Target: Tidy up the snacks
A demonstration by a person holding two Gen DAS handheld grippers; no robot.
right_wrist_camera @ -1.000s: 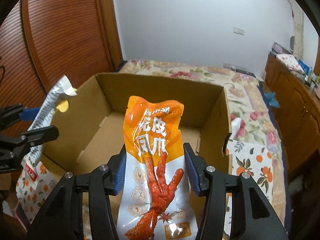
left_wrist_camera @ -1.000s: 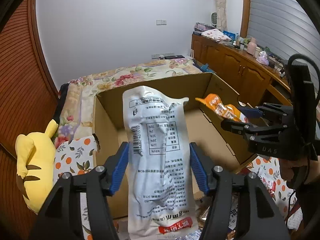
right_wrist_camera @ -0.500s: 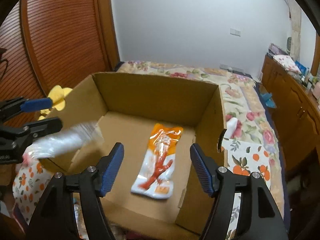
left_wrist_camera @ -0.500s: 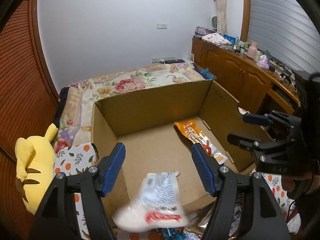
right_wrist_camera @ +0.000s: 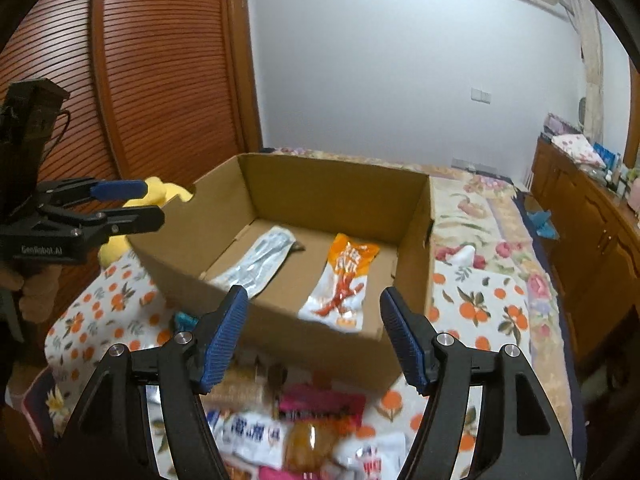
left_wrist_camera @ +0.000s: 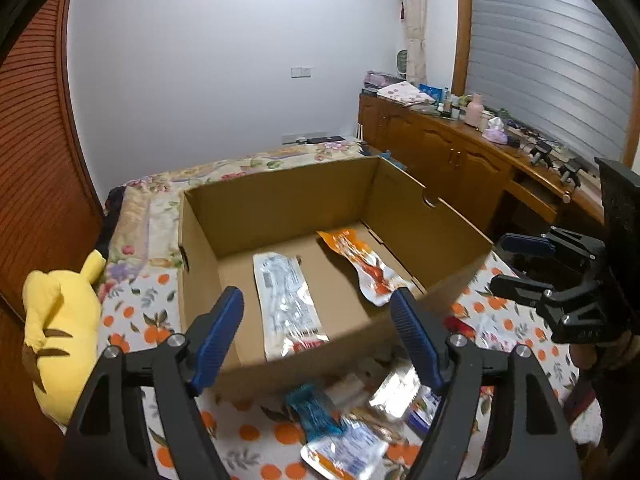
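Note:
An open cardboard box stands on the bed. Inside lie a silver-white snack packet on the left and an orange packet on the right, both flat on the floor of the box. My left gripper is open and empty, above the box's near wall. My right gripper is open and empty, also above the near wall. Each gripper shows in the other's view, the right one and the left one. Several loose snack packets lie in front of the box.
A yellow plush toy lies left of the box. The bedsheet with orange prints surrounds the box. A wooden cabinet with clutter runs along the right wall. Wooden slatted doors stand at the left.
Both grippers opened and let go of their packets, which dropped into the box. Both grippers have drawn back toward the near side, so the loose packets now show.

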